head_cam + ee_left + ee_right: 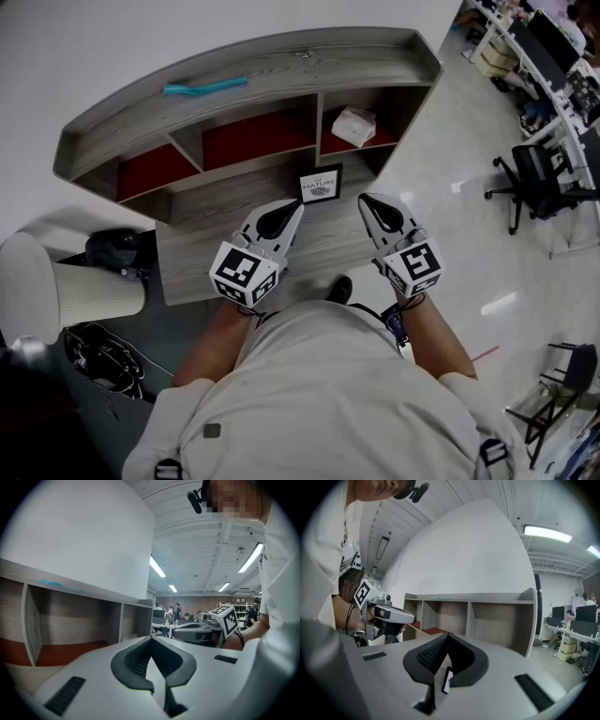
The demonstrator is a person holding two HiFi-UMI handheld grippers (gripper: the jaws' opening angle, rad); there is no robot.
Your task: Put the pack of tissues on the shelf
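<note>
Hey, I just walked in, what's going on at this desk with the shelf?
A person stands at a wooden desk, holding a left gripper and a right gripper over it. Both have their jaws shut with nothing between them. The pack of tissues already lies in the right-hand compartment of the shelf, apart from both grippers. A small framed sign stands on the desk just ahead of them.

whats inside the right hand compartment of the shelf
A white pack of tissues lies in the right compartment, on its red floor. Nothing else shows there, but in the head view the shelf top covers the compartment's upper rear.
</note>
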